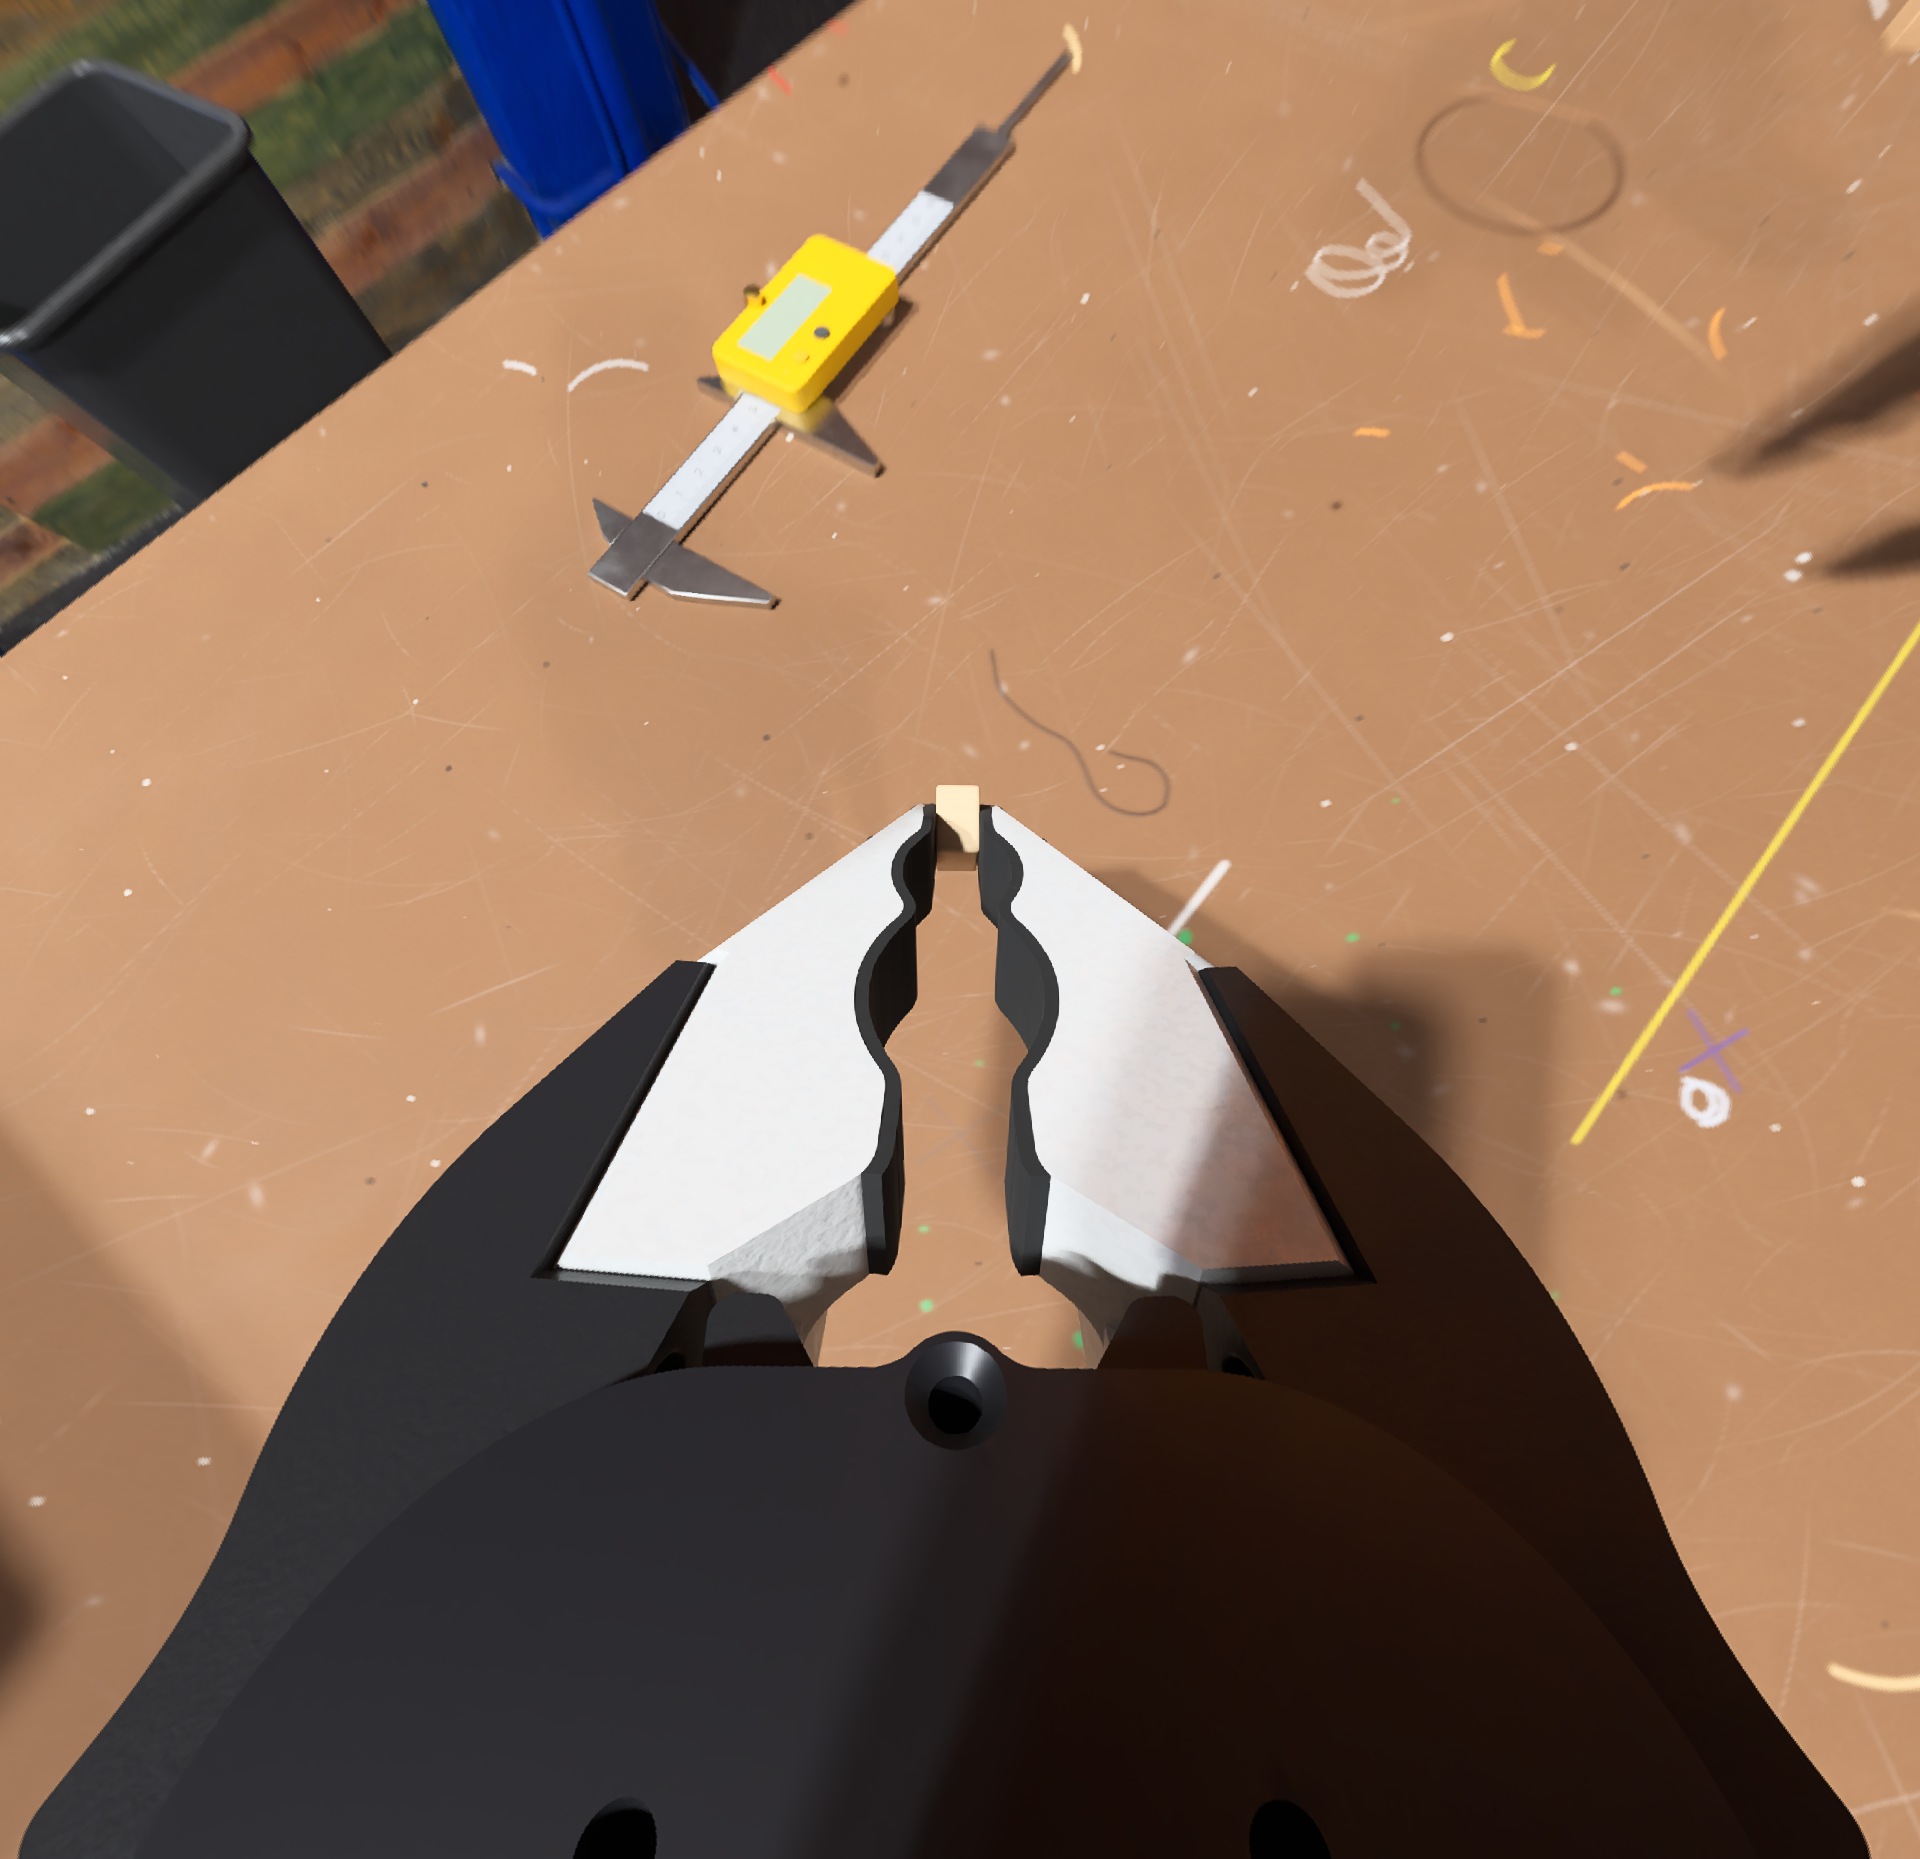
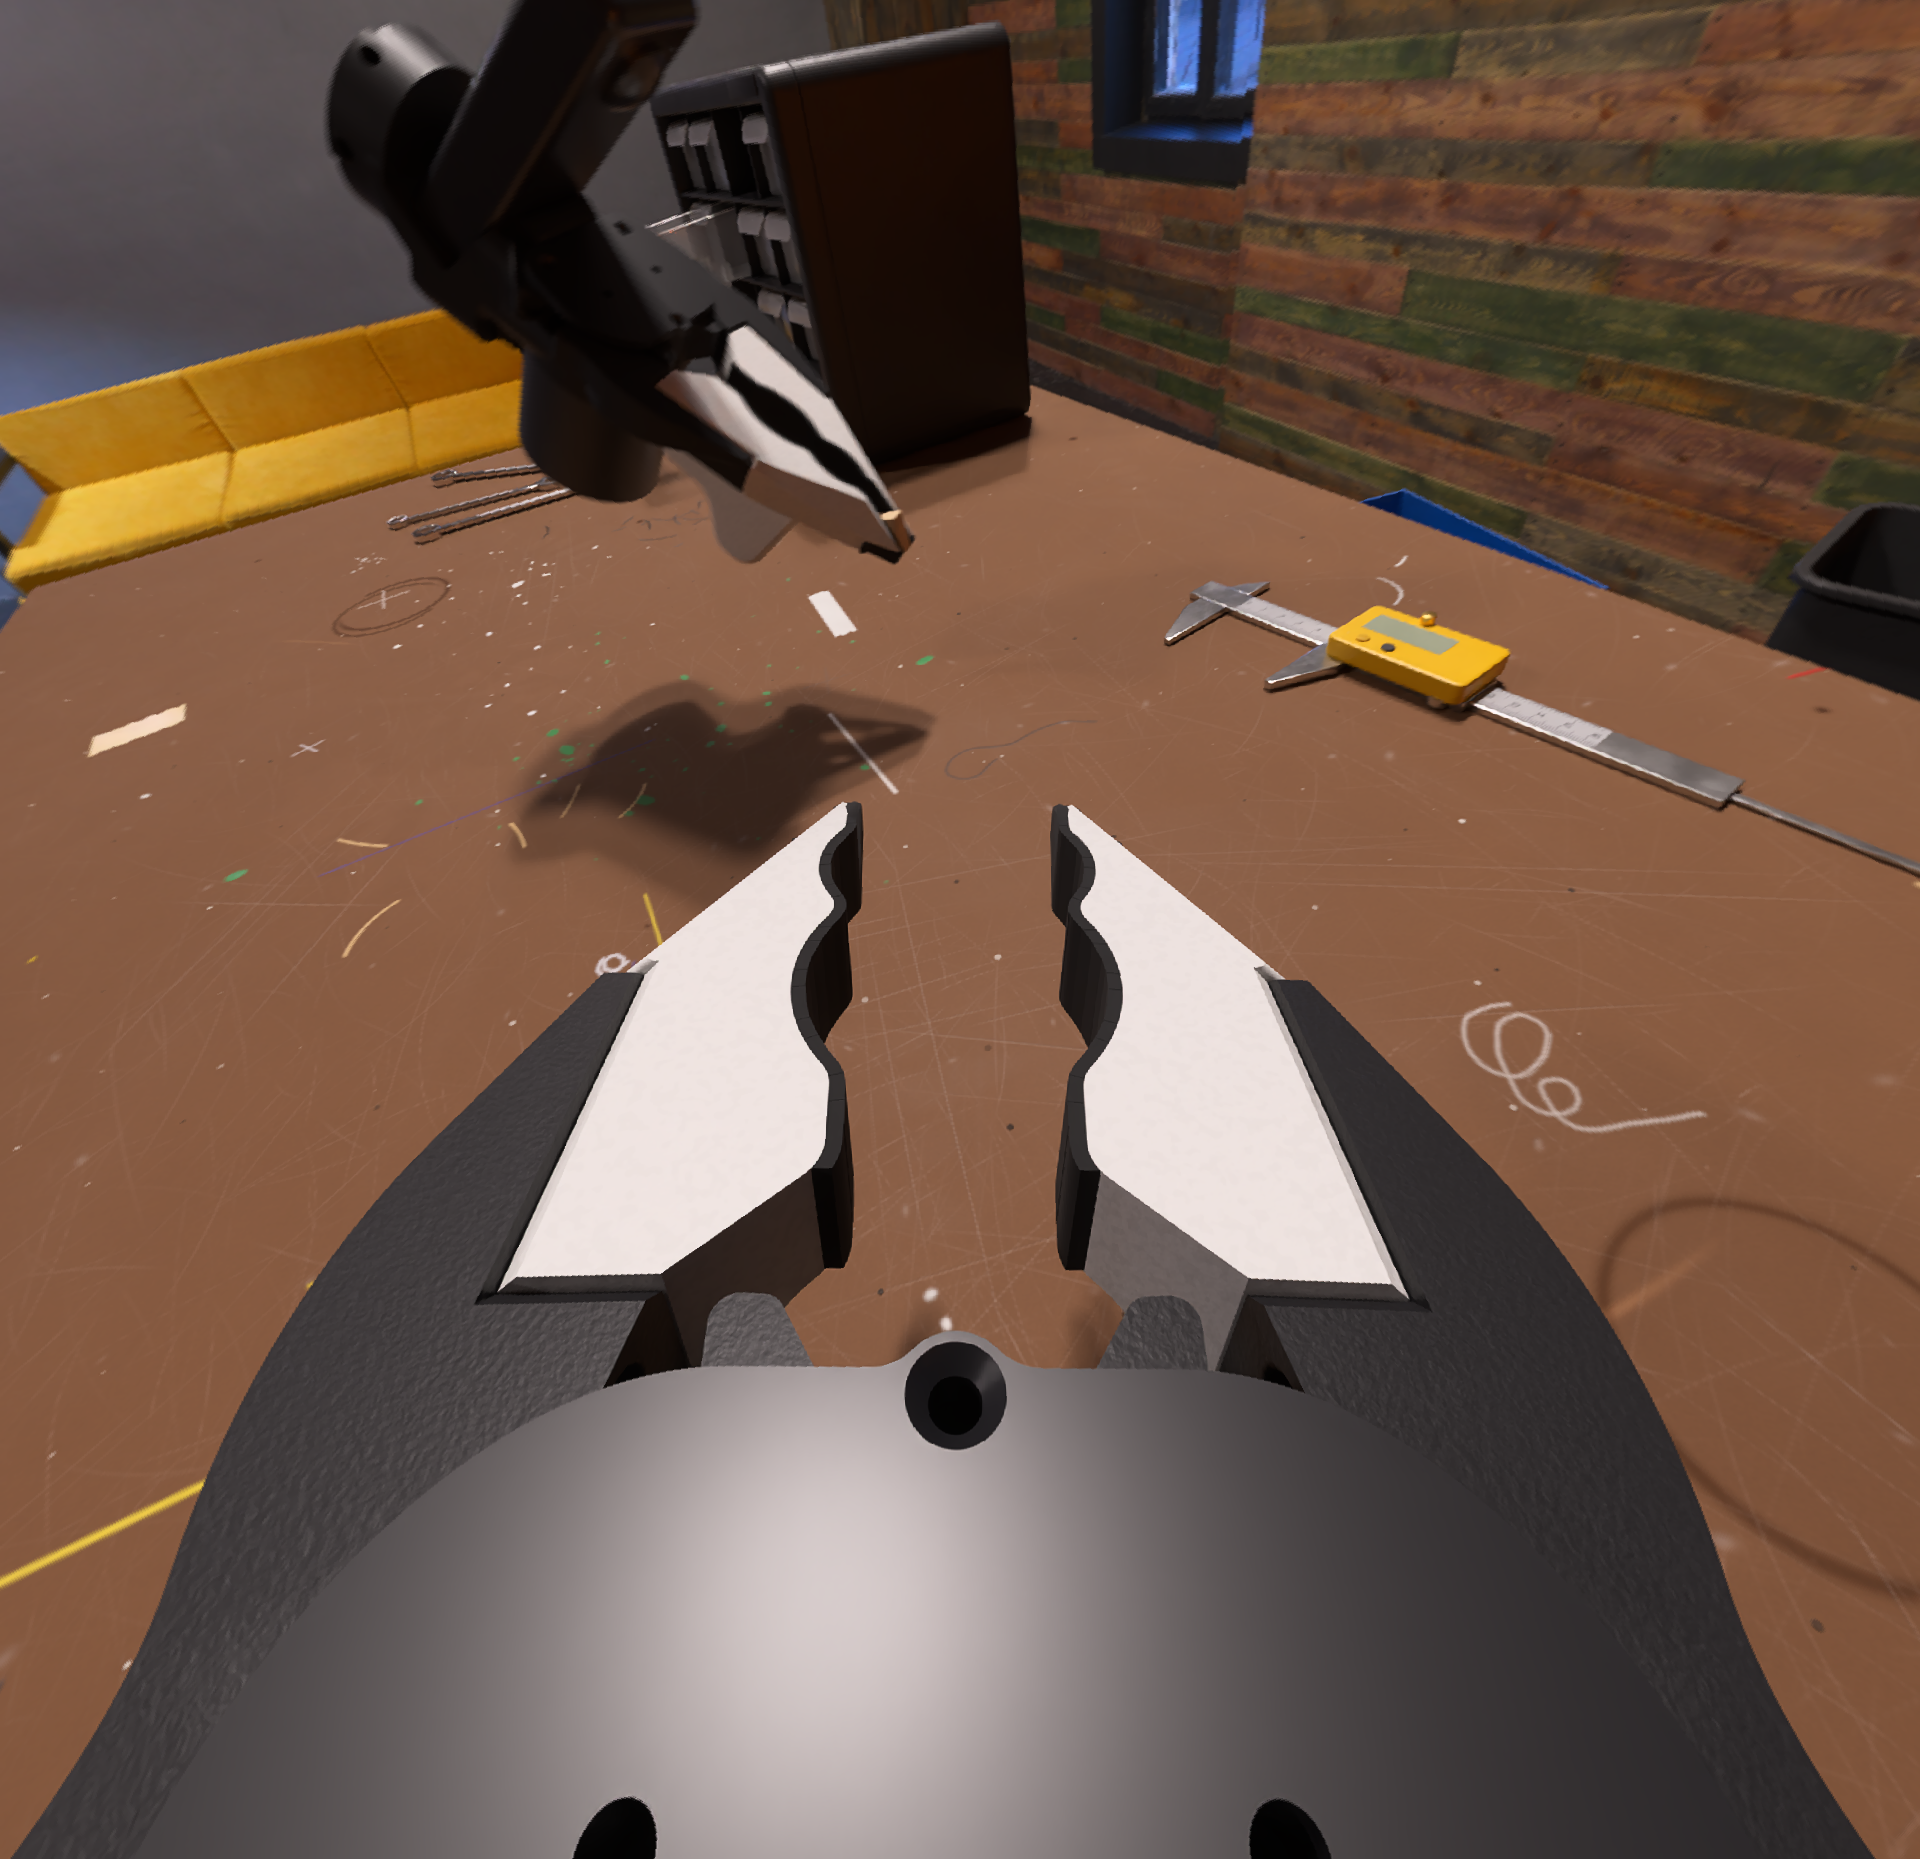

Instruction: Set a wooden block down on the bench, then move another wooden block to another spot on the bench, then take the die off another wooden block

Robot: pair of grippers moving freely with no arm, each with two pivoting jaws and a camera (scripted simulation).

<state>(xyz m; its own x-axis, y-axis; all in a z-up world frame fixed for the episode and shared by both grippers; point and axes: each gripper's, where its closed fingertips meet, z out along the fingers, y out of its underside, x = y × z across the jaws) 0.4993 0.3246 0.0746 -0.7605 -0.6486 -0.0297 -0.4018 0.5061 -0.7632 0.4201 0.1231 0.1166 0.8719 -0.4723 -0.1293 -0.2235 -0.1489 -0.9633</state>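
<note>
Your left claw (image 1: 957,835) is pinched nearly closed on a small pale wooden block (image 1: 957,822), gripped only at the very fingertips, and it hangs above the worktop (image 1: 312,874); the right wrist view shows that same claw tilted nose-down over its own shadow, clear of the surface. Your right claw (image 2: 956,843) is spread wide with nothing between its fingers, low over bare worktop.

By the look of it you are on the first step, setting this block down. Lower the left claw gently until the block's underside meets the surface, keep it level as you go, and part the fingers only once it rests there, since so shallow a grip could let it twist or drop. Aim for the open patch ahead, short of the yellow digital caliper (image 1: 769,375) lying farther off.

Beyond the caliper, a dark bin (image 1: 135,282) and a blue container (image 1: 551,74) stand past the worktop's edge, and a dark drawer cabinet (image 2: 883,240) sits at the far end.

You cannot see the die or the block beneath it in either view; a tan sliver at the left wrist view's upper right edge may be another block, but it is cut off
</note>
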